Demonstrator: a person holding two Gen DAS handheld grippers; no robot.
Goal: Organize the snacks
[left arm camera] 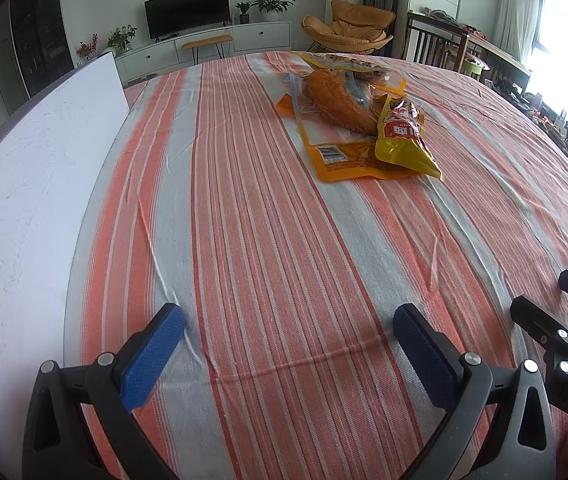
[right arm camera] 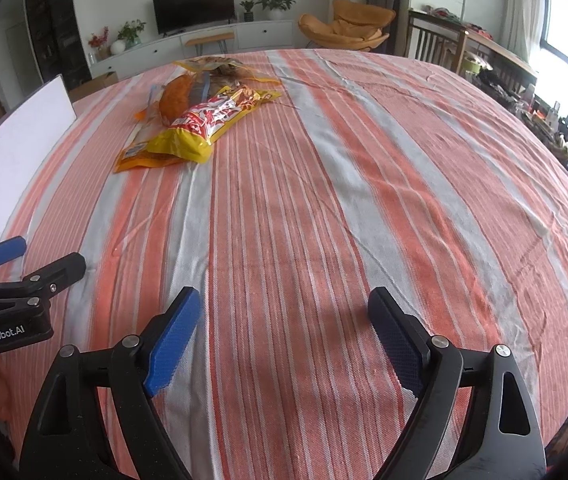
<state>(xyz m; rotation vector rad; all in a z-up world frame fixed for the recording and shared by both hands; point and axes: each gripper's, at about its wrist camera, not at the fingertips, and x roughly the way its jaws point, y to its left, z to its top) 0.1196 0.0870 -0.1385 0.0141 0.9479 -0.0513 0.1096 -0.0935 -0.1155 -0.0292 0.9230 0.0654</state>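
Both grippers are hovering over the striped surface (right arm camera: 324,200), fingers wide and holding nothing: left gripper (left arm camera: 289,354), right gripper (right arm camera: 284,338). The snack packets (right arm camera: 200,120) are lying piled at the far side, well apart from both. Overlap is hiding the lower packets; print is too small to read.

Both wrist cameras sit low over the near edge of the bench (left arm camera: 284,260), angled down toward its far edge; both share the snack bags (right arm camera: 196,120).
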